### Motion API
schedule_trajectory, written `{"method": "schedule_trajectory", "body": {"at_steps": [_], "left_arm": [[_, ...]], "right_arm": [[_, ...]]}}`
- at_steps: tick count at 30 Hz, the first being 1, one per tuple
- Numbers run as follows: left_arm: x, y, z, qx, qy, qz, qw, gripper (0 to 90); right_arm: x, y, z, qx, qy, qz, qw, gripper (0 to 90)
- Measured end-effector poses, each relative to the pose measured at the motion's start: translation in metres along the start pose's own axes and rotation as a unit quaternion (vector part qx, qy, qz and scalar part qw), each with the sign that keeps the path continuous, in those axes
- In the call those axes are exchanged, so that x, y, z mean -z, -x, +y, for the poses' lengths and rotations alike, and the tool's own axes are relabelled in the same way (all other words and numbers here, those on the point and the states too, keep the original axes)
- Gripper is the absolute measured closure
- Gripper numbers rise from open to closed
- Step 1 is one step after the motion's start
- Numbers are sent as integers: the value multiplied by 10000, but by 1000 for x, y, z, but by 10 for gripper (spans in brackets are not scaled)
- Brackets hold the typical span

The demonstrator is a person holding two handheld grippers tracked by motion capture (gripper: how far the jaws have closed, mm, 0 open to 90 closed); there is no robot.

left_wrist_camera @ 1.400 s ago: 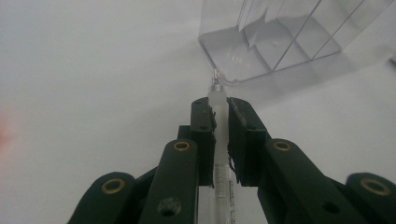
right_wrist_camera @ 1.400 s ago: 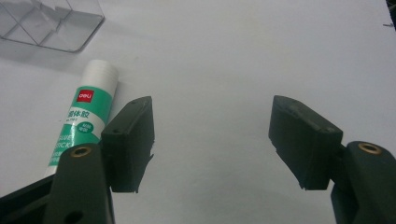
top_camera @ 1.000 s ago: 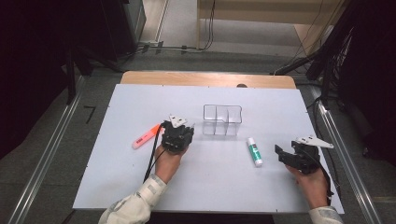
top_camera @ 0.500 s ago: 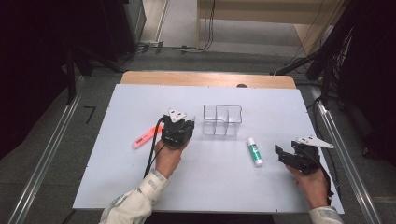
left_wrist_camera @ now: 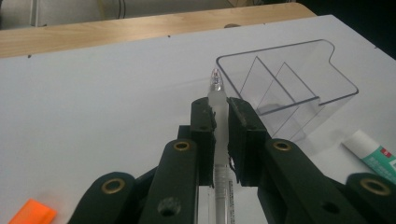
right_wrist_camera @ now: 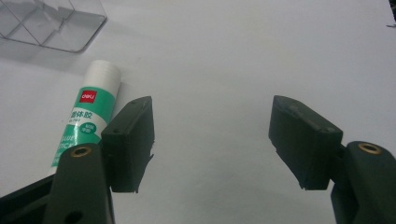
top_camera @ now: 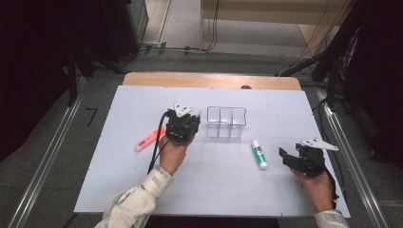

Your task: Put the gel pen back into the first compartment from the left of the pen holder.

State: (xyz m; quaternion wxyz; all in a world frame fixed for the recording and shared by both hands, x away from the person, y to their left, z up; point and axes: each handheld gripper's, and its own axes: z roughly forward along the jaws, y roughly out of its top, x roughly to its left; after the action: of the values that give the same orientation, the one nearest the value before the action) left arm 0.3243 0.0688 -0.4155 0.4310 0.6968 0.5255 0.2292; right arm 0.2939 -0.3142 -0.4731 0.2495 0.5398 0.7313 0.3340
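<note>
My left gripper (left_wrist_camera: 219,109) is shut on a clear pen (left_wrist_camera: 216,88), whose tip sticks out past the jaws toward a clear divided organizer (left_wrist_camera: 289,79). In the high view the left gripper (top_camera: 191,118) hovers just left of the organizer (top_camera: 226,122). A green-and-white glue stick (top_camera: 259,154) lies on the white table, right of centre. My right gripper (top_camera: 287,159) rests near the table's right side, open, with nothing between its jaws. In the right gripper view (right_wrist_camera: 212,140) the glue stick (right_wrist_camera: 91,112) lies beside the left jaw, outside the gap.
An orange highlighter (top_camera: 148,139) lies on the white table (top_camera: 119,185) to the left of my left hand. A wooden strip (top_camera: 214,80) runs along the table's far edge. Metal rails flank both sides.
My left gripper has risen a little and shifted toward the far side with the pen in it. The right gripper, glue stick and highlighter have stayed put.
</note>
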Motion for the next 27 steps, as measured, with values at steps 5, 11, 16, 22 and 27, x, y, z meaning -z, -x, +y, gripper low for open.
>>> {"method": "schedule_trajectory", "body": {"at_steps": [5,11,16,22,27], "left_arm": [[-2,2,7,-2,-9,-59,10000,810],[-8,4,15,31,-9,-81,10000,810],[-14,8,22,13,-3,-97,10000,810],[-26,12,31,47,-30,-71,10000,810],[-34,18,39,-6,-48,-66,10000,810]], "right_arm": [[0,0,0,-9,-9,-2,10000,300],[0,0,0,10,-14,1,10000,300],[0,0,0,8,-14,5,10000,300],[0,-1,0,22,-19,-3,10000,300],[-1,0,0,25,-30,14,10000,299]]}}
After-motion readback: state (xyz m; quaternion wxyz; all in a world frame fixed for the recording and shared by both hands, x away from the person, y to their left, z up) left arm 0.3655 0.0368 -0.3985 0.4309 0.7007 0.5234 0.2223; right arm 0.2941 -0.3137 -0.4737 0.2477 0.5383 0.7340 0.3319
